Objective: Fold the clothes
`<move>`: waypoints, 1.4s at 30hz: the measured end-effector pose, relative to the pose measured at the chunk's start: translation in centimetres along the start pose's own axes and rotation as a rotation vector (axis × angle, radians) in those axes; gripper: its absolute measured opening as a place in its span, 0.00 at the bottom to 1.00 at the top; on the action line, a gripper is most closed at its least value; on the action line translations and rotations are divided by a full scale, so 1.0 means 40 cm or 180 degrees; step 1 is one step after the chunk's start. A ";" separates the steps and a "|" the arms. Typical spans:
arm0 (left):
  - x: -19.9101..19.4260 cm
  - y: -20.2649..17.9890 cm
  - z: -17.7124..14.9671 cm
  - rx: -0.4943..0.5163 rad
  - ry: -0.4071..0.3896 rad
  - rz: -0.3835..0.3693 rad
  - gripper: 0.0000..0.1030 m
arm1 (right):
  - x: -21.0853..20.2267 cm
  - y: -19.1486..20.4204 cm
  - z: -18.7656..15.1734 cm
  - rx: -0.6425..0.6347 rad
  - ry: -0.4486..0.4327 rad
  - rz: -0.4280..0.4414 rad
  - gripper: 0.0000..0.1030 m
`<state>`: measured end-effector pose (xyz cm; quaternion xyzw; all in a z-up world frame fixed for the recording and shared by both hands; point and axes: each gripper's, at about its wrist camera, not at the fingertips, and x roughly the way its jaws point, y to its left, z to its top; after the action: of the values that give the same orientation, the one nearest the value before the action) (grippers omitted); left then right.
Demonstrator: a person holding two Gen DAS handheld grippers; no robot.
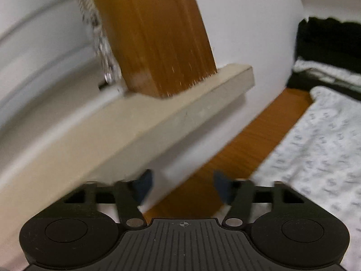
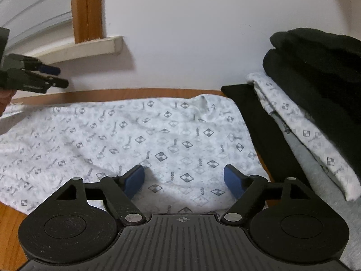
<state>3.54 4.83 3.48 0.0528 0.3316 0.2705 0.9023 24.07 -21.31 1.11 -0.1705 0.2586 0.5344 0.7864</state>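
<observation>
A white garment with a grey diamond print lies spread on the wooden table; in the blurred left wrist view it fills the right side. My right gripper hovers just over its near edge, blue pads apart, nothing between them. My left gripper is open and empty, off the cloth's left end, facing the wall and a window sill. In the right wrist view the left gripper shows at the far left edge, above the table.
A stack of folded clothes, black, grey and printed, sits at the right against the white wall. A beige window sill and wooden frame jut out close to the left gripper. Bare table shows near left.
</observation>
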 end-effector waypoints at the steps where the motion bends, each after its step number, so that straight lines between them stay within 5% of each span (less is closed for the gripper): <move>1: -0.014 0.002 -0.009 0.0011 -0.0035 -0.0030 0.75 | 0.000 -0.002 0.000 0.0010 -0.0004 0.0007 0.75; 11: -0.280 -0.044 -0.124 0.0337 -0.0271 -0.0508 0.72 | -0.004 -0.012 0.000 0.0120 -0.0036 0.0040 0.75; 18: -0.461 -0.005 -0.262 0.0398 -0.0239 -0.0633 0.22 | -0.001 -0.004 0.001 0.0074 -0.0015 -0.0007 0.76; 24: -0.578 0.031 -0.398 0.0309 -0.0167 -0.0395 0.22 | 0.000 0.001 0.001 0.0075 -0.0007 -0.0042 0.77; 30: -0.651 0.053 -0.522 0.0308 -0.0050 0.0043 0.42 | 0.001 0.000 0.001 0.0071 -0.0007 -0.0032 0.77; 34: -0.684 0.063 -0.551 0.0300 -0.0057 0.0042 0.59 | 0.002 0.003 0.002 0.0067 -0.0002 -0.0051 0.78; 42: -0.691 0.060 -0.559 0.0418 -0.0086 0.0174 0.58 | 0.003 0.002 0.004 0.0072 0.0000 -0.0047 0.79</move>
<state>-29.07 -9.49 2.57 0.1244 0.3349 0.2720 0.8935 24.06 -21.09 1.15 -0.1634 0.2634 0.5257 0.7922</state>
